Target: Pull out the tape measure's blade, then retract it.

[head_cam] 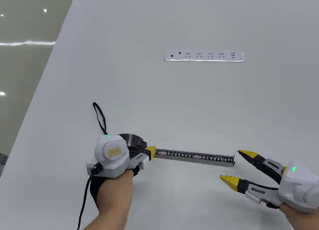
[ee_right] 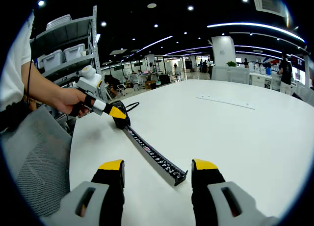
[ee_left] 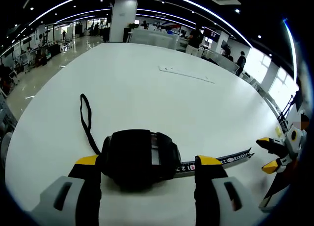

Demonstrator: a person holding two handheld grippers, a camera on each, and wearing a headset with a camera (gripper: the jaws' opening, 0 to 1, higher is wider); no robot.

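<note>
A black tape measure (head_cam: 130, 142) rests on the white table (head_cam: 164, 100), and my left gripper (head_cam: 142, 152) is shut on its case. In the left gripper view the case (ee_left: 137, 157) sits between the yellow-tipped fingers (ee_left: 87, 163). The blade (head_cam: 194, 156) lies flat on the table, drawn out to the right. My right gripper (head_cam: 238, 166) stands open just past the blade's end, not touching it. In the right gripper view the blade's end hook (ee_right: 179, 177) lies between and slightly ahead of the open fingertips (ee_right: 112, 165).
A white power strip (head_cam: 204, 56) lies farther back on the table. The tape measure's black strap loop (head_cam: 99, 117) trails behind the case. The table's left edge (head_cam: 47, 75) borders a shiny floor. Shelves with bins (ee_right: 68, 49) stand behind the person.
</note>
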